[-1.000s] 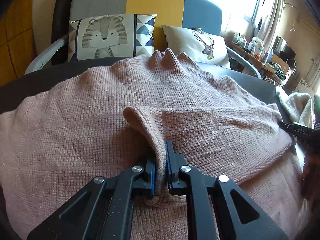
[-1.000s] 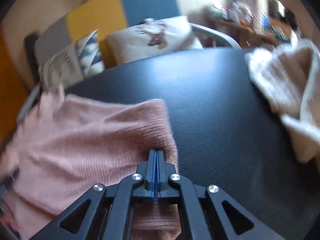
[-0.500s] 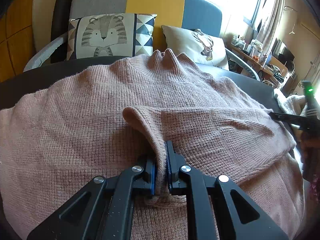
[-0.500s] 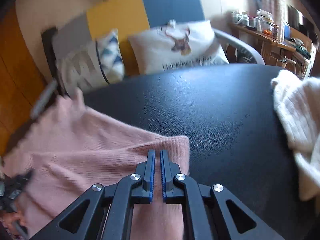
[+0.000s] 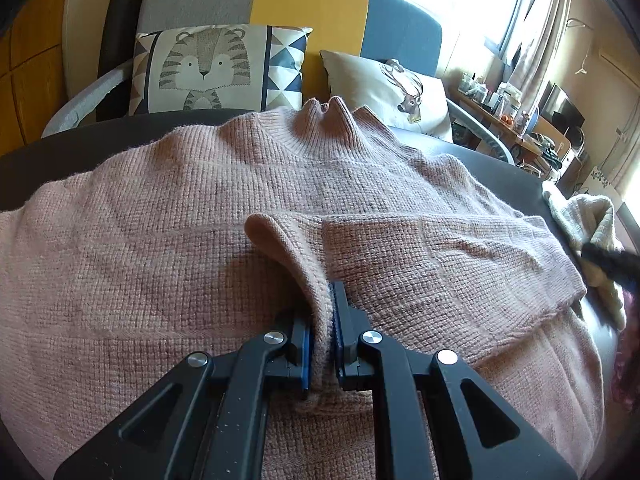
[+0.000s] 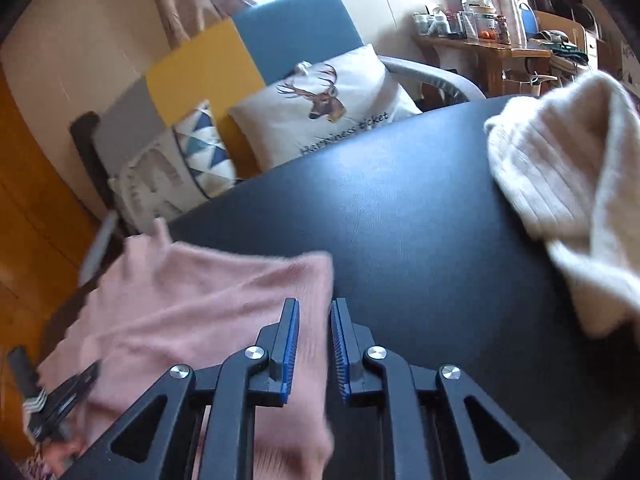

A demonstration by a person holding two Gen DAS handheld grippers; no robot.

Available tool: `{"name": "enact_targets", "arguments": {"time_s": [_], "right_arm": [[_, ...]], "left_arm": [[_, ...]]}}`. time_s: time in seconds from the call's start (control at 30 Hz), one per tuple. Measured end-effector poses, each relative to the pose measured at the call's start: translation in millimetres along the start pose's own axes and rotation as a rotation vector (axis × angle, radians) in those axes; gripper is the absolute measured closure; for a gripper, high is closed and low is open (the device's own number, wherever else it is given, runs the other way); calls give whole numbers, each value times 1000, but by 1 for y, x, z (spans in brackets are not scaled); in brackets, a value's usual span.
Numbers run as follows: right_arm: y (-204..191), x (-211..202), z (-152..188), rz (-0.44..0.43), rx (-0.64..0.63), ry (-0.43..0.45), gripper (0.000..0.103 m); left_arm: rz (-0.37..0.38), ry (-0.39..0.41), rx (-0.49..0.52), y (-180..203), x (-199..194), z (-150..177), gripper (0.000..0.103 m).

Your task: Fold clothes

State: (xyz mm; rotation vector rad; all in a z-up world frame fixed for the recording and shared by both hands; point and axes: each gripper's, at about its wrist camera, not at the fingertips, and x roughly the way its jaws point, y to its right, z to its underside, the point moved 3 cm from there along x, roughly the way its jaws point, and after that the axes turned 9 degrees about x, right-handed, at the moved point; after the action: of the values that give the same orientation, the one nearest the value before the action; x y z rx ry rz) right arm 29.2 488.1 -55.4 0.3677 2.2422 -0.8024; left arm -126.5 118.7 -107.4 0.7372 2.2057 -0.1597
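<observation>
A pink knit sweater (image 5: 168, 240) lies spread on the dark table (image 5: 500, 168), collar toward the sofa. One sleeve is folded across its front. My left gripper (image 5: 320, 320) is shut on that sleeve's cuff, which stands up between the blue pads. In the right wrist view the sweater's right edge (image 6: 208, 292) lies at lower left on the table (image 6: 400, 220). My right gripper (image 6: 314, 340) hovers open above that edge with nothing between its fingers. The left gripper (image 6: 60, 404) shows blurred at the far left there.
A cream knit garment (image 6: 572, 184) lies bunched at the table's right side, also visible in the left wrist view (image 5: 588, 224). Behind the table stands a sofa with a tiger cushion (image 5: 212, 68) and a deer cushion (image 6: 328, 100). A cluttered wooden shelf (image 6: 480, 36) is at the back right.
My right gripper has let go of the sweater's edge, opened, and pulled back to the right. My left gripper keeps its hold on the cuff with little movement.
</observation>
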Motion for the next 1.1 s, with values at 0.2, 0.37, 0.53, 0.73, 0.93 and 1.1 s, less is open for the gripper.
{"name": "enact_targets", "arguments": {"time_s": [0.2,0.37,0.53,0.73,0.93,1.1], "right_arm": [[-9,3,42,-5,-111,-82,96],[12,3,41,131,-88,-87,96],[-4,-12,19,78,-80,6,96],[-55,41,4,55,-236,-40,95],[-21,76,-7,183,-140,-29,103],[-43,44,1,161,-131,21,98]], "left_arm": [[13,0,-11,-1,0,-1,92],[6,-2,-5,-1,0,-1,92],[-10,-4,9,2,0,-1,91],[-8,-3,7,2,0,-1,91],[2,0,-2,0,0,0,91],[4,1,-4,0,1,0,91]]}}
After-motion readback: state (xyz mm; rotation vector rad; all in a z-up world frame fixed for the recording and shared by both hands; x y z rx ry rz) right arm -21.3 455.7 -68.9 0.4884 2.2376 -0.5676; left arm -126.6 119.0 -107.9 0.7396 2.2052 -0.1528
